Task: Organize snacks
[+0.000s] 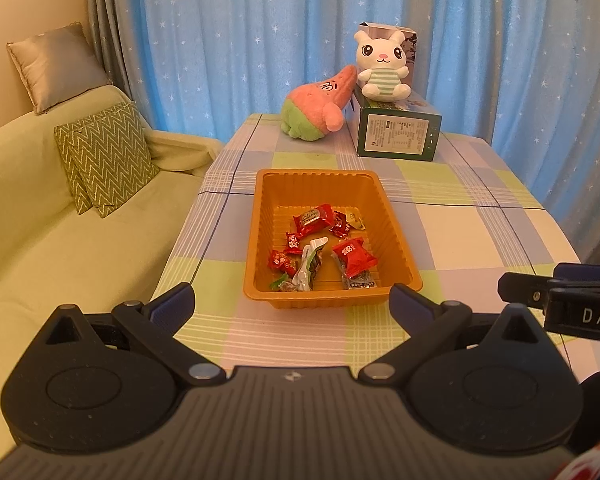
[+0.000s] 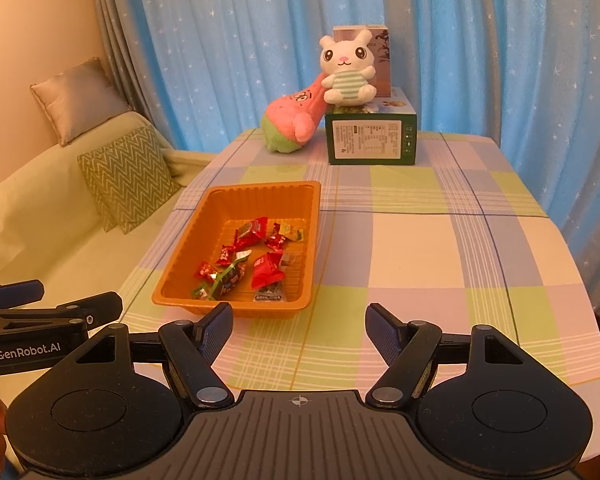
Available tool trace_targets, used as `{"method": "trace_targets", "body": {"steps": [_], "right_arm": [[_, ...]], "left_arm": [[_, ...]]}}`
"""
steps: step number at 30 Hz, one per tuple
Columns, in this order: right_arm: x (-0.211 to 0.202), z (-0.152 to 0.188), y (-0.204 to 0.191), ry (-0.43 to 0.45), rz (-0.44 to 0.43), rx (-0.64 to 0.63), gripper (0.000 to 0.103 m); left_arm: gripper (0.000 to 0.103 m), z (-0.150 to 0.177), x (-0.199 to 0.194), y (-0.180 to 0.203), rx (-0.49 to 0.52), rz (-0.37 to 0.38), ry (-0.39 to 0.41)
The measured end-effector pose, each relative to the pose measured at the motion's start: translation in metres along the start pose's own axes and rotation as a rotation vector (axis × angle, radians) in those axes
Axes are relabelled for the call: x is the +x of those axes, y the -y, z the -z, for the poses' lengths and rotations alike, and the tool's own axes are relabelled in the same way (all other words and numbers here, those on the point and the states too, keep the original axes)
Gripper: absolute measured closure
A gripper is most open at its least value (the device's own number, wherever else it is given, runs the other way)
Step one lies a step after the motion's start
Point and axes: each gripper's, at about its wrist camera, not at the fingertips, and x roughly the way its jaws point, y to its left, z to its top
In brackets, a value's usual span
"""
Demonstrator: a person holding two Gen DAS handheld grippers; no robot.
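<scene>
Now snacks [image 1: 324,250] fill the orange tray [image 1: 320,178] just beyond both tools [image 1: 292,304], jaws apart

We count one orange tray [image 1: 396,220], about nine wrapped snacks [image 1: 354,262] inside, two plush toys [image 1: 382,66], two boxes [image 1: 398,136], two cushions [image 1: 108,156].

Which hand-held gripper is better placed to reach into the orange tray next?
Left, probably. The left hand-held gripper faces the orange tray head-on, open and empty. The right hand-held gripper points at bare tablecloth beside it.
</scene>
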Motion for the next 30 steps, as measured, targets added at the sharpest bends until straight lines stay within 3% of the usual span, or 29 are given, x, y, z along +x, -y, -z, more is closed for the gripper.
{"method": "trace_targets", "body": {"steps": [30], "right_arm": [[-0.0018, -0.0039, -0.0001, 0.003, 0.003, -0.009, 0.03]], "left_arm": [[0.0, -0.004, -0.0015, -0.0006, 0.002, 0.003, 0.005]]}}
